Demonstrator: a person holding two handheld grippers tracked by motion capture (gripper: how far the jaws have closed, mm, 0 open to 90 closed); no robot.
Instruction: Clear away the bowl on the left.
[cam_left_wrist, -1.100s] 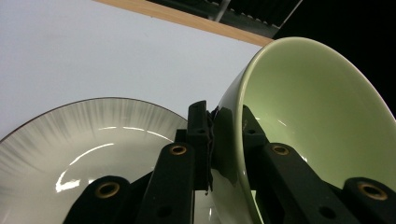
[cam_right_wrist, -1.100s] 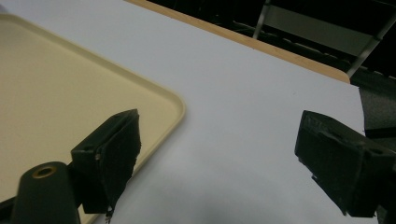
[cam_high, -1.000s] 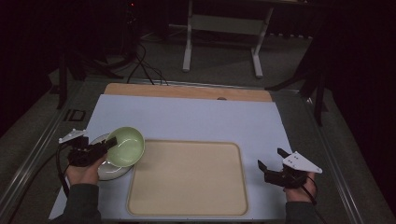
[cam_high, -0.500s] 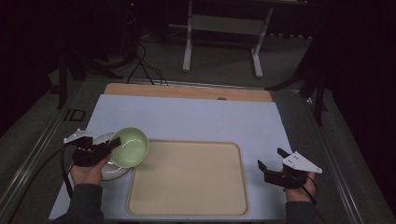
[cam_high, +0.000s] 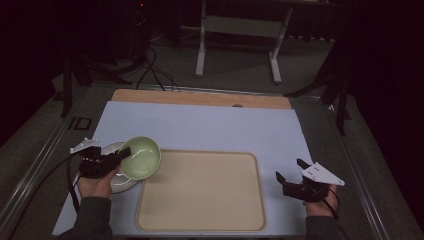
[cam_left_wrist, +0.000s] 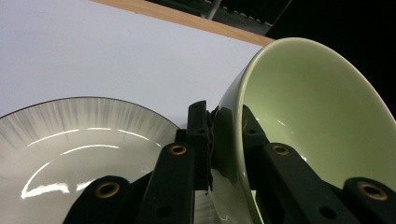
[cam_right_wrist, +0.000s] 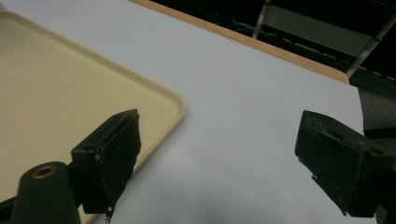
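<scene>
Bowl (cam_high: 141, 157), pale green, is seen from the high view held at the left of the surface (cam_high: 210, 130), tipped so its mouth faces up and toward the far right. It sits above the right edge of a plate (cam_high: 116, 181) and just left of the tan tray (cam_high: 200, 192). The left tool (cam_high: 122, 156) grips the bowl's near-left rim. The right tool (cam_high: 288, 171) rests at the right of the surface, beside the tray, its jaws spread with nothing between them.

In the left gripper view, the bowl (cam_left_wrist: 308, 121) stands tilted on edge, its rim running from bottom centre up to the right and its hollow turned to the right. The left tool (cam_left_wrist: 227, 140) is clamped on the bowl's wall, one jaw on the glossy outside, the other inside. The plate (cam_left_wrist: 79, 140) lies flat below and to the left.

In the right gripper view, the right tool (cam_right_wrist: 219, 144) stands wide open over bare surface (cam_right_wrist: 243, 93), with the tray's (cam_right_wrist: 56, 88) rounded corner beside its left jaw.
</scene>
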